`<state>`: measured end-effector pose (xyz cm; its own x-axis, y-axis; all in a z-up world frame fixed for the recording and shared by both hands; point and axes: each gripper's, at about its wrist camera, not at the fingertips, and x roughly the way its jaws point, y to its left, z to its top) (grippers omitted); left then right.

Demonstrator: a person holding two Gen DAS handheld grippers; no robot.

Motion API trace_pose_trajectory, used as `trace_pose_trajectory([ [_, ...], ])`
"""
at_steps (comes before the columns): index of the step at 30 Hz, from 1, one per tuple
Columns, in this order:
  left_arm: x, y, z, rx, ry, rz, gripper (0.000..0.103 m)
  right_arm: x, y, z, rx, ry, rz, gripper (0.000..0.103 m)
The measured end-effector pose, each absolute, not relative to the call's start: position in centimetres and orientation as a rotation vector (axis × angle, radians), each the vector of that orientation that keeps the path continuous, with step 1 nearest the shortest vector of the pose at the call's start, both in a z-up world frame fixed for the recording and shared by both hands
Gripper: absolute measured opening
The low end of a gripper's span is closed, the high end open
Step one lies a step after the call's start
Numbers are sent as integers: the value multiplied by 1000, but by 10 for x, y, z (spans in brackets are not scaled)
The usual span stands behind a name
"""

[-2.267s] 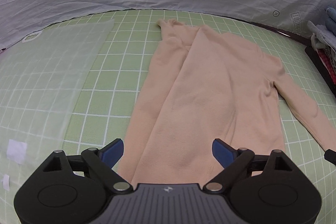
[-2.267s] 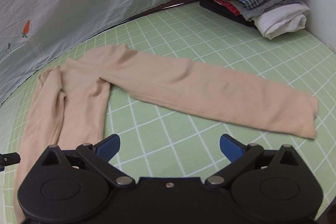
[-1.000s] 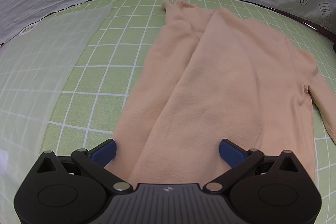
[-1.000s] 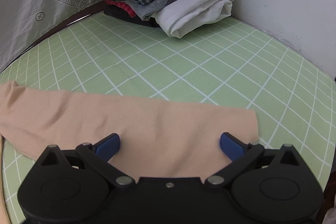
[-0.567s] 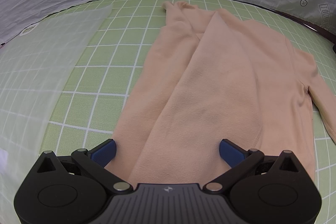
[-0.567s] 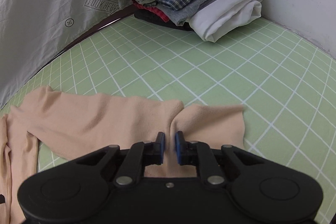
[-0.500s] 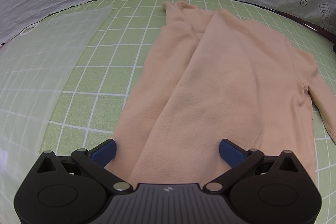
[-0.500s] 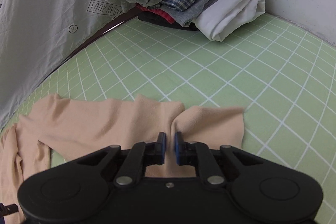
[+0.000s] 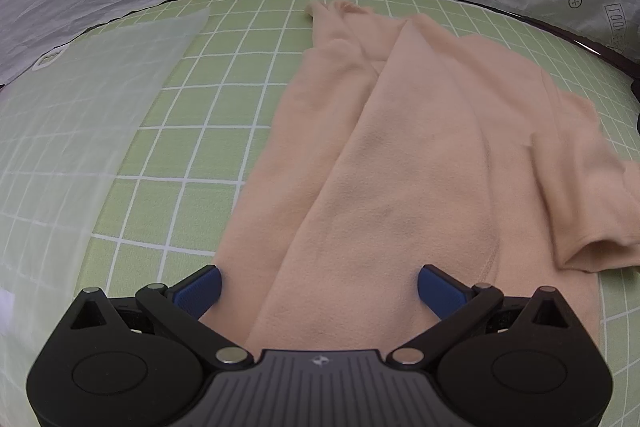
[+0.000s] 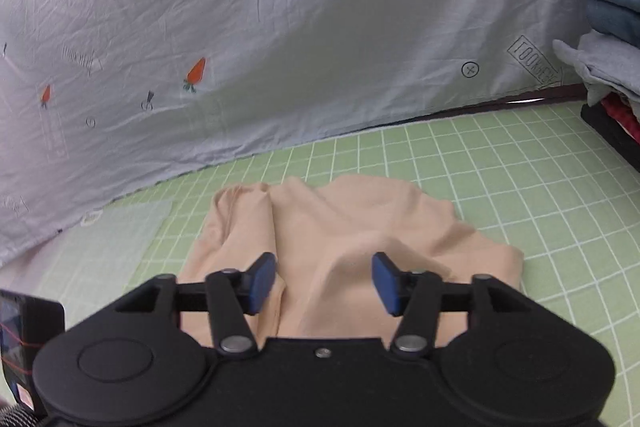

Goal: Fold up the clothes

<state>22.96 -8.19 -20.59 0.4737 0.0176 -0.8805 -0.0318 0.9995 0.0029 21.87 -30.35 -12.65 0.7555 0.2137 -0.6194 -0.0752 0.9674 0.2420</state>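
A peach long-sleeved top lies flat on the green grid mat. Its right sleeve is folded in over the body, cuff end near the right edge. My left gripper hovers open over the hem, its blue pads wide apart on either side of the cloth. In the right wrist view the top is bunched into soft folds. My right gripper is just above it with its jaws opening. Cloth lies between and below the pads, which do not press on it.
A pile of folded clothes stands at the mat's right end. A grey printed sheet hangs behind the mat. A translucent plastic sheet covers the mat's left part. Bare green mat lies to the right of the top.
The right gripper shut on the sleeve's cuff, carried it across onto the body and has parted its jaws. The sleeve now lies folded in. The left gripper stayed still.
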Motion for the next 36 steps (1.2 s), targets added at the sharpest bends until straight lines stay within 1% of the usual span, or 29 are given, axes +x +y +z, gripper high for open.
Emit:
trace_pose_trajectory([
  [1,230,-82,-206,-14,1079,28,103,215,-303,-129,185,707,155,67],
  [2,230,-82,-206,-14,1079,28,103,212,-303,-131,165,714,143,71],
  [3,230,-82,-206,-13,1080,27,103,207,-308,-132,150,717,105,83],
  [4,230,-82,-206,-13,1082,28,103,202,-314,-133,136,720,66,91],
  [7,233,-83,-205,-10,1097,30,103,190,-334,-137,117,734,-55,98],
  [11,236,-83,-197,-9,1103,47,103,176,-371,-144,151,757,-229,100],
  [16,235,-98,-172,40,1015,24,103,156,-406,-161,167,793,-390,101],
  [19,240,-119,-157,85,963,-56,103,150,-425,-172,214,824,-461,101],
  [23,251,-153,-153,145,922,-195,103,151,-441,-180,244,843,-510,101],
  [25,257,-170,-153,178,908,-260,101,153,-445,-182,240,846,-511,101],
  [26,260,-178,-153,191,906,-289,98,154,-445,-182,237,846,-508,101],
  [28,267,-191,-155,193,914,-350,85,157,-445,-184,226,850,-501,101],
  [29,269,-197,-158,191,931,-386,81,158,-445,-185,217,855,-496,101],
  [31,275,-210,-165,187,968,-454,68,162,-444,-189,210,867,-487,101],
  [33,281,-216,-176,192,1006,-471,62,166,-443,-192,210,880,-474,101],
  [35,285,-219,-187,199,1028,-471,61,168,-441,-195,207,894,-466,101],
  [36,286,-219,-191,202,1028,-476,52,168,-439,-196,203,902,-461,101],
])
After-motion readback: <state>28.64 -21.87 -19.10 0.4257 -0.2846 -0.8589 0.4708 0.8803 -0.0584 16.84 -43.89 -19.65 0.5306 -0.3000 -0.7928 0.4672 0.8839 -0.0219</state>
